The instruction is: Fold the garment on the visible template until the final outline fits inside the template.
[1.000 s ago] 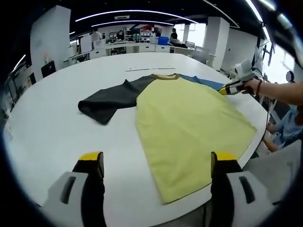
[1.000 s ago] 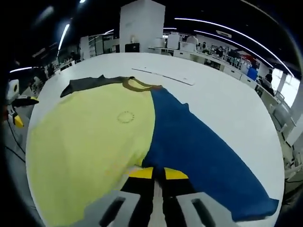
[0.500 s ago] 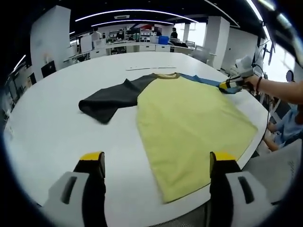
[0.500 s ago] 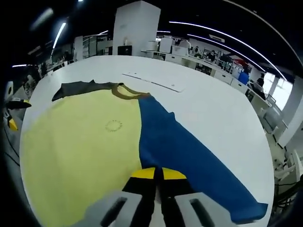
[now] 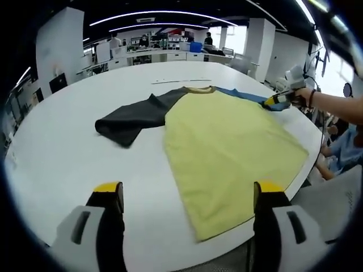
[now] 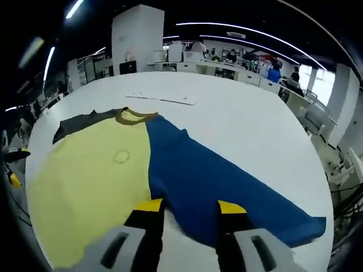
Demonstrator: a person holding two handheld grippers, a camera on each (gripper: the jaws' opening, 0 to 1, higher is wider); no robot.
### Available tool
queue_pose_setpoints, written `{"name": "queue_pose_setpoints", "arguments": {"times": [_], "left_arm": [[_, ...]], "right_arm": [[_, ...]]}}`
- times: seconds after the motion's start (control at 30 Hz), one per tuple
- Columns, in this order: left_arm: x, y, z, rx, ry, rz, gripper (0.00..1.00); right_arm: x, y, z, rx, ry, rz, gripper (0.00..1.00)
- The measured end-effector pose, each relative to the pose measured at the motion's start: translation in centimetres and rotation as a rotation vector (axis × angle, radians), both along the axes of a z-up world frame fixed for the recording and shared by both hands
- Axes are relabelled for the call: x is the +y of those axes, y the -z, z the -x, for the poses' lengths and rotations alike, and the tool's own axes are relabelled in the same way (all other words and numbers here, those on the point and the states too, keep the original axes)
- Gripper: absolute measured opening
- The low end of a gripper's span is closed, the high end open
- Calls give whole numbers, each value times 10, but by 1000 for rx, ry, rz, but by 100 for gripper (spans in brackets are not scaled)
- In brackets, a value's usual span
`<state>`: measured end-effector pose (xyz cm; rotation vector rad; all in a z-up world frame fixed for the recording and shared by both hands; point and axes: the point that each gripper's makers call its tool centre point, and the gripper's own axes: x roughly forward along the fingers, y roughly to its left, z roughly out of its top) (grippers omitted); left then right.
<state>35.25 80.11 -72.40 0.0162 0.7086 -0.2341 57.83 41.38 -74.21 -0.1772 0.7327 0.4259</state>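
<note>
Across a large round white table [image 5: 62, 141] in an open-plan office with strip lights lies the yellow-bodied raglan T-shirt [image 5: 227, 141] — one dark grey sleeve [image 5: 127, 119], one blue sleeve [image 6: 221, 181] spread flat. Right gripper [image 6: 190, 208], shut on the blue sleeve half a second ago, now stands parted over it; left gripper [image 5: 187, 190] hovers wide — empty.

A garment [image 5: 227, 141] with a pale yellow body, 1 dark grey sleeve [image 5: 127, 119] on the left, 1 blue sleeve [image 6: 210, 181] on the right and an olive-brown collar [image 6: 133, 116], on a white table [image 5: 62, 153]. Gripper fingertips [image 6: 150, 205] are yellow.
</note>
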Motion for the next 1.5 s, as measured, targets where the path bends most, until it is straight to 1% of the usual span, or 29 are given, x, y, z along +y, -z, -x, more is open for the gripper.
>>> {"name": "queue_pose_setpoints", "arguments": {"times": [0.1,0.17,0.27,0.37,0.43,0.53,0.6,0.63,0.7,0.77,0.83,0.9,0.97,1.03,1.1,1.17,1.2,1.23,1.3,1.43,1.5], "left_arm": [[-1,-2,-1,-5,4,1,94],[-1,-2,-2,-14,4,-7,95],[-1,-4,-4,-24,8,-11,97],[-1,-6,-5,-33,3,-7,99],[-2,-7,-5,-37,5,-7,99],[-2,-8,-4,-38,7,-10,99],[-1,-9,-4,-41,6,-13,98],[-1,-9,-4,-42,6,-12,97],[-2,-11,-5,-47,8,-6,96],[-3,-12,-5,-56,13,-3,96],[-4,-14,-6,-62,15,-2,96],[-3,-13,-6,-61,12,-2,96],[-2,-13,-6,-58,9,-8,93],[0,-16,-6,-72,3,-25,90],[1,-17,-7,-78,-2,-26,90],[2,-18,-7,-80,-6,-26,89],[3,-18,-7,-79,-7,-27,89],[3,-18,-7,-79,-9,-27,89],[3,-18,-7,-76,-10,-28,89],[3,-17,-6,-73,-11,-30,88],[4,-17,-5,-73,-15,-30,88]], "right_arm": [[-16,-5,-1,2,37,-17,45],[-26,-7,0,3,56,-10,46],[-49,-8,0,3,97,12,47],[-67,-8,1,12,139,10,48],[-77,-8,2,16,171,5,49],[-95,-7,3,23,209,23,50],[-107,-4,6,48,244,21,51],[-115,-3,7,60,276,19,51],[-126,-2,7,56,293,38,51],[-134,0,8,65,328,26,51],[-140,4,9,87,373,-9,51],[-146,6,10,98,404,-15,50],[-150,8,12,107,441,-32,49],[-153,11,13,118,477,-50,47],[-153,12,13,122,478,-51,43],[-152,16,15,143,491,-60,35],[-151,17,16,150,499,-71,27],[-150,17,15,149,502,-77,23],[-150,19,15,155,515,-83,16],[-148,21,13,155,519,-87,7],[-148,22,11,153,519,-92,0]]}}
